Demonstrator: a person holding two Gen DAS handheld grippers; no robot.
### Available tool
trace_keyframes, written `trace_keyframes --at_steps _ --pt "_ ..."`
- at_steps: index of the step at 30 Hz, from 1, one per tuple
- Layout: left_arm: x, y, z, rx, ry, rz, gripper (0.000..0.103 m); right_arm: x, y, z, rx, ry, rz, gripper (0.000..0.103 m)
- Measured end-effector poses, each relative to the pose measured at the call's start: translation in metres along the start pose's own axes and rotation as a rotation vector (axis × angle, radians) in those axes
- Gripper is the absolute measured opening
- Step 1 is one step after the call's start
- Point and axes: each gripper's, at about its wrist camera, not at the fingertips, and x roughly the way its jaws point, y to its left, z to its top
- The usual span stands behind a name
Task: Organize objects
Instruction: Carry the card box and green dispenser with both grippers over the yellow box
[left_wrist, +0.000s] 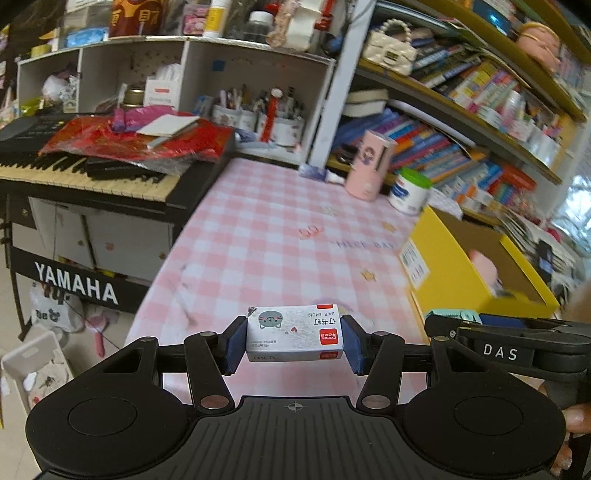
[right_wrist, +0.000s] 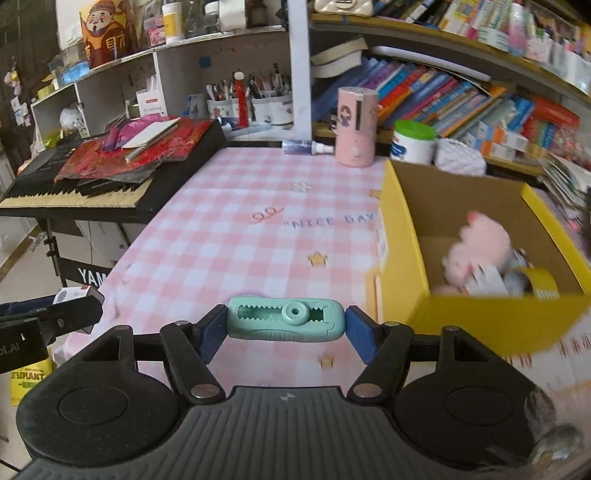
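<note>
Staple box (left_wrist: 295, 332) sits clamped end to end between the blue pads of the left gripper (left_wrist: 293, 338), carried clear above the pink checked tablecloth (left_wrist: 266, 229). Jaws part-closed, pressing both short ends; grip looks square.

Keyboard (left_wrist: 88, 173) off to the left, piled with red wrapping; not in the way.

Middle: the right gripper (right_wrist: 286, 325) has a mint-green plastic tool (right_wrist: 284, 319), a correction-tape or cutter sort of thing, pinched lengthwise between its pads, jaws about half closed on it. Also held above the cloth.

Right: yellow cardboard box (right_wrist: 480, 321), open top, standing on the table just beside the right gripper. Pink soft toy (right_wrist: 476, 251) and a few blurred small things already inside. Pink canister (right_wrist: 356, 125) and green-lidded tub (right_wrist: 413, 142) stand behind it near the bookshelf.

Risks, as I judge them: both grippers ride close together, side by side, so they may knock each other heading for the same box. The green tool is smooth and rounded, so it could twist out if swung. A low approach could catch the box's near wall and shove it.
</note>
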Motion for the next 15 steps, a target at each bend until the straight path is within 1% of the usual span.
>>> trace_keyframes --at_steps 7,12,15 --pt "-0.02 -0.01 -0.027 0.044 0.04 -0.062 0.052 -0.035 0.001 -0.042 0.044 0.019 -0.04 0.067" --pt "-0.02 -0.029 -0.036 0.107 0.076 -0.138 0.052 -0.058 -0.008 -0.071 0.091 0.035 -0.088 0.067" --pt "-0.019 -0.045 -0.04 0.158 0.089 -0.189 0.052 -0.07 -0.02 -0.081 0.143 0.032 -0.128 0.067"
